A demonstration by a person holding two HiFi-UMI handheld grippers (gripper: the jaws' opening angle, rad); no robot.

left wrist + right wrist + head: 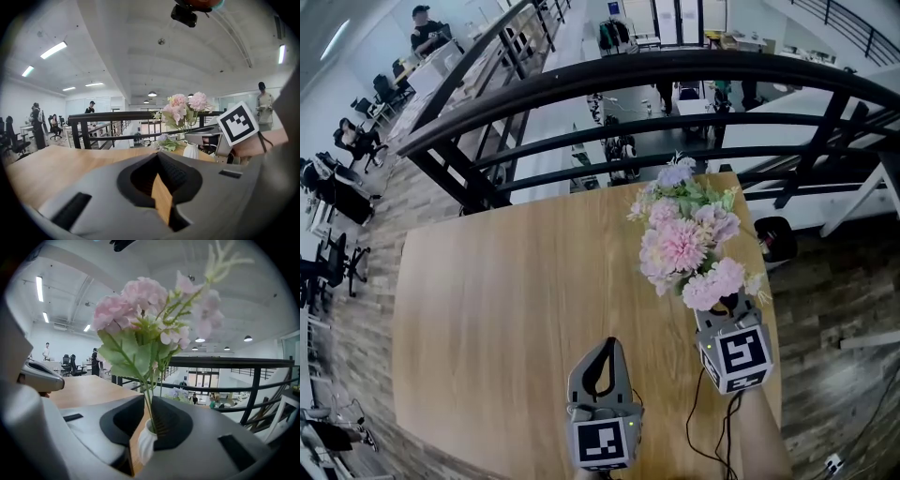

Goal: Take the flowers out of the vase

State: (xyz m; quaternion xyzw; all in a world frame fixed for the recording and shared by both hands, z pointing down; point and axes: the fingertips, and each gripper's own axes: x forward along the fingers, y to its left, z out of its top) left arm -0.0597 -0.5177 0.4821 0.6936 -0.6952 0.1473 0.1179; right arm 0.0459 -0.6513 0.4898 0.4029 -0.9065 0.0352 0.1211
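Nothing is out yet: the right claw [151,405] seems pinched on the stems of the pink artificial flowers [140,301] just above the white ribbed vase [146,442], while the left claw [606,347] sits closed and empty.

Left claw [158,157] closed, right claw [151,404] gripping

Bright even light, fisheye-warped dark edges
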